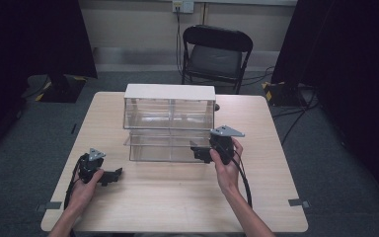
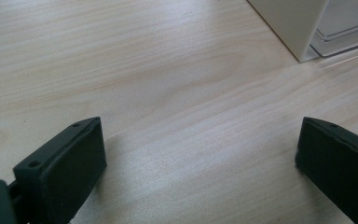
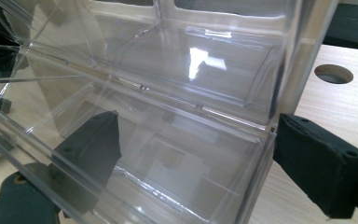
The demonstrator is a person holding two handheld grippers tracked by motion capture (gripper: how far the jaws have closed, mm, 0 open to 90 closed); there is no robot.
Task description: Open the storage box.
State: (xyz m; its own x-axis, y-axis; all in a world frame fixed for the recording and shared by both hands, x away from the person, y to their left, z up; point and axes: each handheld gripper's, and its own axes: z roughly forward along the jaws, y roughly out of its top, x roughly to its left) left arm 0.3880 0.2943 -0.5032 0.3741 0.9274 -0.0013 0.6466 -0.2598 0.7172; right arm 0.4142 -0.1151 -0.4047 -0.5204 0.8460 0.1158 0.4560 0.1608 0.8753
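Observation:
A clear plastic drawer cabinet (image 1: 169, 106) with a white top stands at the back middle of the wooden table (image 1: 177, 202). Its lower drawer (image 1: 163, 145) is pulled out toward me. My right gripper (image 1: 200, 153) is at that drawer's right front corner. In the right gripper view the gripper (image 3: 198, 149) straddles the drawer's (image 3: 177, 177) right wall. One jaw shows through the clear plastic and the other lies against the outside, shut on it. My left gripper (image 1: 112, 176) rests low at the table's front left. Its jaws (image 2: 200, 154) stand wide open over bare wood, with the cabinet's corner (image 2: 293, 23) ahead.
A black folding chair (image 1: 216, 54) stands behind the table. A round hole (image 3: 333, 73) in the tabletop lies just right of the cabinet. Dark curtains hang at both sides, and cables run on the floor at the right.

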